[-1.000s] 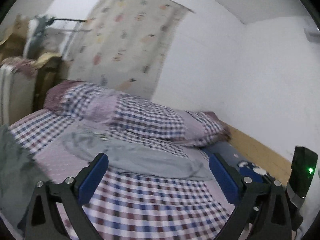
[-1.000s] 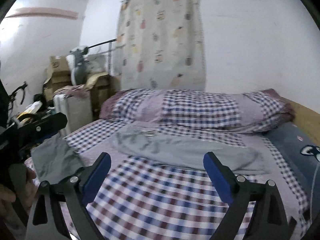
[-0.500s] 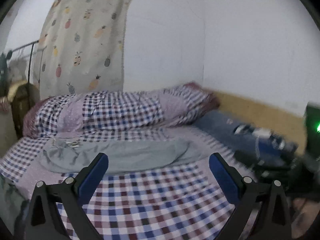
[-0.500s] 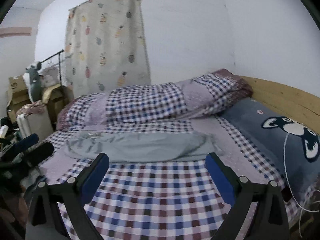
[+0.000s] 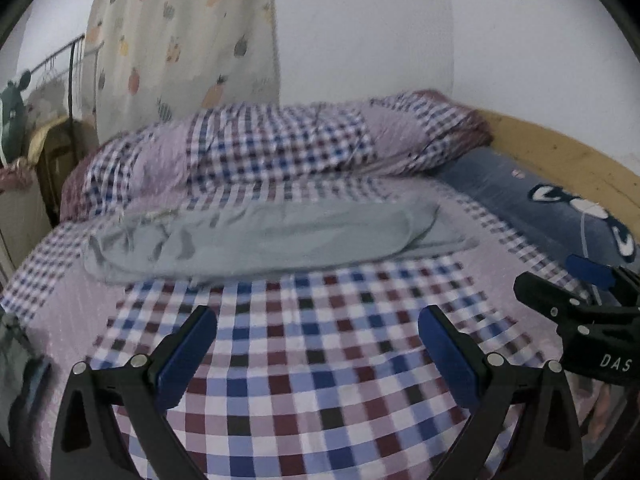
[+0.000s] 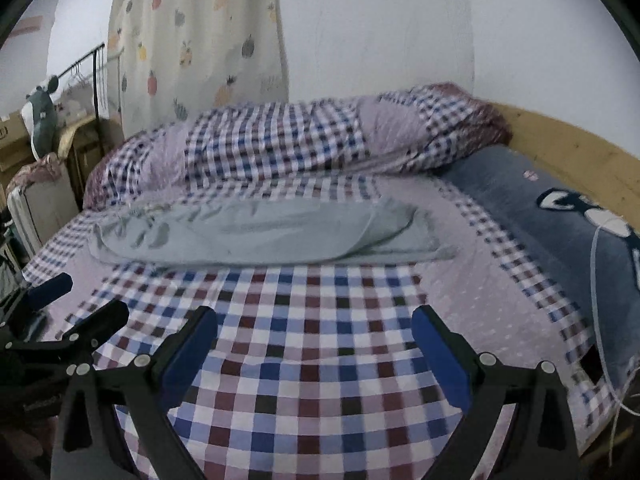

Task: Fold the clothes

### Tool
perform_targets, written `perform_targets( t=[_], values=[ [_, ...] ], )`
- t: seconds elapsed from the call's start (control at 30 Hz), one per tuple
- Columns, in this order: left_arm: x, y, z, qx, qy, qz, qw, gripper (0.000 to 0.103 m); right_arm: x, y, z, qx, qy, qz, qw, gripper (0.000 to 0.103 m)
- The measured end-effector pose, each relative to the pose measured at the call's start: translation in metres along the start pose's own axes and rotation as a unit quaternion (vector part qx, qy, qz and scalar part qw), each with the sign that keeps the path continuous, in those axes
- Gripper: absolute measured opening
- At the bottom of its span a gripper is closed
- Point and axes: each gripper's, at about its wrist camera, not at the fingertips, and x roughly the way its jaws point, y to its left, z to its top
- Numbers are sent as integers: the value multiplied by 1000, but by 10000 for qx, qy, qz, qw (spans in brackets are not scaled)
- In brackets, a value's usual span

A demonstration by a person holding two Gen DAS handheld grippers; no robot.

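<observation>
Left wrist: grey garment (image 5: 256,240) lies beyond empty left gripper (image 5: 318,354).

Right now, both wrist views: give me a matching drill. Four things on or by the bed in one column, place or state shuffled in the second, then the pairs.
Things:
1. grey garment
2. checked quilt
3. blue pillow
4. left gripper

Places or states:
A. rolled up along the far side of the bed, by the wall
B. open, above the checked sheet, holding nothing
C. lying stretched across the middle of the bed
D. against the wooden headboard, at the right end

Pairs: 1-C, 2-A, 3-D, 4-B
</observation>
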Motion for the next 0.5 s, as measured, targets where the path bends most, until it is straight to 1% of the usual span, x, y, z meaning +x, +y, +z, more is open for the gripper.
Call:
perform_targets(
  t=[0.2, 0.3, 0.33, 0.4, 0.5],
  values=[
    [58, 25, -29, -198, 435, 179, 9987, 102, 76, 17, -19, -49, 505, 136, 9986, 100],
    [87, 36, -41, -293, 570, 299, 9975, 102, 111, 24, -32, -193, 617, 176, 9978, 100],
    [94, 39, -42, -319, 609, 304, 9972, 102, 122, 24, -36, -256, 685, 130, 9972, 100],
    [108, 42, -49, -324, 661, 339, 9967, 102, 142, 20, -46, -158, 875, 95, 9960, 100],
    [129, 45, -61, -342, 811, 355, 9955, 102, 167, 14, -62, -45, 1235, 177, 9922, 100]
  ],
)
